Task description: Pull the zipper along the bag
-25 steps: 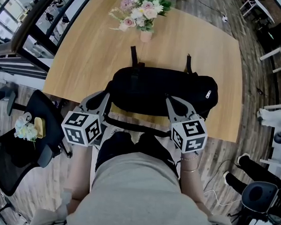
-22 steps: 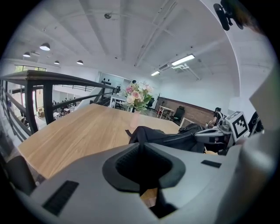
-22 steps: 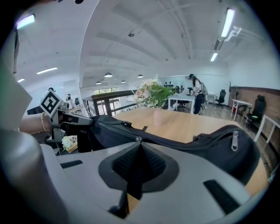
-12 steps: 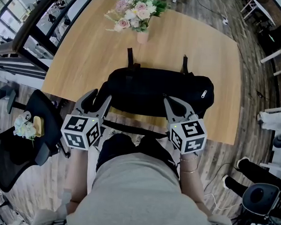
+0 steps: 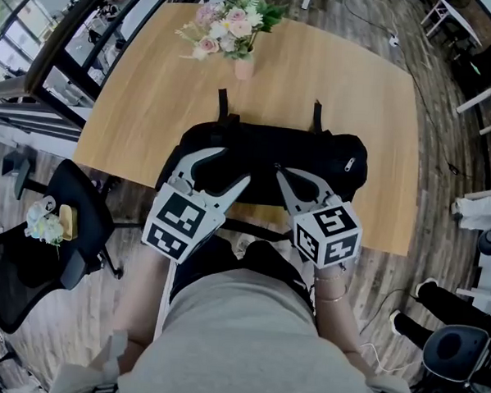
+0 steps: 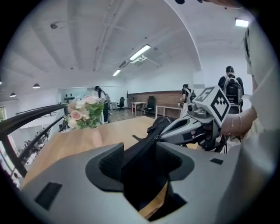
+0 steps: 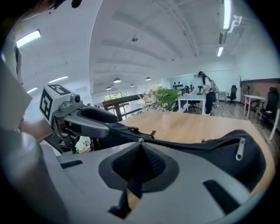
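Right hand-held gripper (image 5: 277, 170) clamped on black bag (image 5: 334, 155)

L gripper (image 5: 231, 164) swung right over bag (image 5: 338, 155), rolled, fingers (image 5: 194, 158) just opened, bag fabric btwn them

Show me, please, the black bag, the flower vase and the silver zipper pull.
black bag (image 5: 265, 145), head view, top panel between the grippers
flower vase (image 5: 244, 68), head view, vase body
silver zipper pull (image 7: 239, 149), right gripper view, hanging tab
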The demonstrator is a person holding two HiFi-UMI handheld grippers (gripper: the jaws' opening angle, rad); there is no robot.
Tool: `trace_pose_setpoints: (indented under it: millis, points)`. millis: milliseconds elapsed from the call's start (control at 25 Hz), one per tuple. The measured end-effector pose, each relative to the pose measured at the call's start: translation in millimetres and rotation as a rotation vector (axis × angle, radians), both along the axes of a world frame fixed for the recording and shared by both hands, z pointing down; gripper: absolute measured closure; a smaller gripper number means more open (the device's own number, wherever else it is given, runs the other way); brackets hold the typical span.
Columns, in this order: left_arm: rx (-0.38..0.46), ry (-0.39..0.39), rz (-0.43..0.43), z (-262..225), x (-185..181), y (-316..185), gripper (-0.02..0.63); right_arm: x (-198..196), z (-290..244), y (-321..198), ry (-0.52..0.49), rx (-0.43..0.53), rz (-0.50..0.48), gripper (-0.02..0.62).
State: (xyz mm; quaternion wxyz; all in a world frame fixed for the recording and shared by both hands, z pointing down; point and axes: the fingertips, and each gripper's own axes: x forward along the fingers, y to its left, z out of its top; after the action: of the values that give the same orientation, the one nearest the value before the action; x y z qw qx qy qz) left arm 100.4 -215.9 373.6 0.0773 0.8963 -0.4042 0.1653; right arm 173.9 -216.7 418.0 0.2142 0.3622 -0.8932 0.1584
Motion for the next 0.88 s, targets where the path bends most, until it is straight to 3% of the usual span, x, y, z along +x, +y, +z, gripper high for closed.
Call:
trace_pose_setpoints:
  millis: [160, 360, 440, 720, 880]
  points:
    - [-0.001, -0.095, 0.085, 13.9, 35.6, -3.7, 0.374, -1.0, -2.9, 1.1, 0.01, 0.012, -0.026, 0.584]
    - [0.031, -0.247, 0.13, 30.5, 55.9, -9.8, 0.375, 1.8, -7.3, 2.3, 0.019, 0.024, -0.04, 0.584]
    - [0.042, -0.291, 0.136, 34.6, 59.0, -12.3, 0.412, 4.0, -8.5, 1.2, 0.019, 0.028, -0.04, 0.586]
    - [0.061, -0.325, 0.143, 37.6, 60.6, -14.8, 0.527, 6.2, -10.2, -1.8, 0.04, 0.061, -0.034, 0.586]
    - [0.059, -0.306, 0.135, 35.4, 55.6, -16.3, 0.545, 12.6, -8.8, -6.6, 0.06, 0.074, -0.013, 0.586]
